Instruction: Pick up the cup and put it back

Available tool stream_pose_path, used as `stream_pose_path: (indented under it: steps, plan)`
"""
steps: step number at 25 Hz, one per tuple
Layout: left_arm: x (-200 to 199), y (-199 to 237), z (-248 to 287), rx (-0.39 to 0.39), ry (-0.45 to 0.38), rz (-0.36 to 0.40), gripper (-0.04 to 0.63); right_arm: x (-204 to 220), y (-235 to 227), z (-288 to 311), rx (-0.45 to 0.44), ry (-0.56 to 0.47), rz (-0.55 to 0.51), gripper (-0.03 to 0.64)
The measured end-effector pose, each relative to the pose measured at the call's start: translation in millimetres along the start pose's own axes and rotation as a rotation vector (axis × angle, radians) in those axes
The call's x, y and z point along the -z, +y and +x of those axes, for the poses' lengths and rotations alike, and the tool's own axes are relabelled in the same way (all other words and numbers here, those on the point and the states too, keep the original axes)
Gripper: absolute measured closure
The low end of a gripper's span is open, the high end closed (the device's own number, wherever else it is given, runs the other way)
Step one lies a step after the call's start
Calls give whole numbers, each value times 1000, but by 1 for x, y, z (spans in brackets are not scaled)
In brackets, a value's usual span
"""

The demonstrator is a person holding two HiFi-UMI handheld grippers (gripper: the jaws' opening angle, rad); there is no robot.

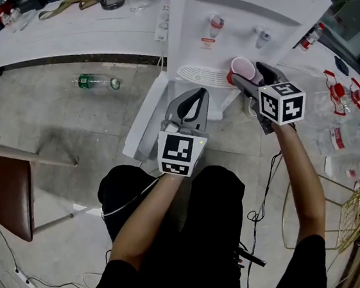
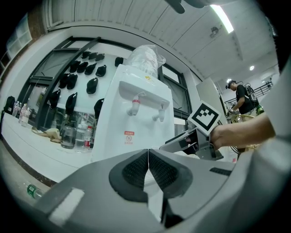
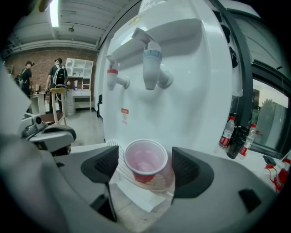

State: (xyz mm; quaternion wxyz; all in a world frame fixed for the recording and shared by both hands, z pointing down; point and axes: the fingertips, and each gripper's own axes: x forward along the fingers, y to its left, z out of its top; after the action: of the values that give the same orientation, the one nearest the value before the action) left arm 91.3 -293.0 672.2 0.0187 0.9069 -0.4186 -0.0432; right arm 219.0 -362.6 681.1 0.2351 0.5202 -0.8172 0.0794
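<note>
At the drip tray [image 1: 201,76], the right gripper [image 3: 146,167] stands wide open around the red cup [image 3: 145,159], so it is best, I think, to centre the cup and then close gently.

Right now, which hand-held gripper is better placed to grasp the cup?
Right: the right hand-held gripper has open jaws flanking the cup at the tray; the left hand-held gripper is shut, farther back.

Light is being thrown back by the cup's [image 3: 145,159] thin, glossy plastic and the water dispenser's [image 3: 195,91] smooth white plastic; the floor [image 1: 48,116] is being shown matt and rough, the left chair seat [image 1: 8,195] smooth and leather-like.
</note>
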Motion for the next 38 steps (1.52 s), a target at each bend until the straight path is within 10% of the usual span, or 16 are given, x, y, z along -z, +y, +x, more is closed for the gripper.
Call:
stream_pose_path:
  steps: [7,11,23,38]
  plan:
    - [1,2,2,5,4,12,588,-9,19,-43,42,-141,-35,285]
    - [0,6,3,7,5,-1,588,19,25,-62,103,-204,37,521]
    - [3,-4,5,1,109,-101,588,172,50,-25,74,134,394,621]
    - [-179,-82,-69,-96,341,-97,588,31,84,-211,20,264,608,621]
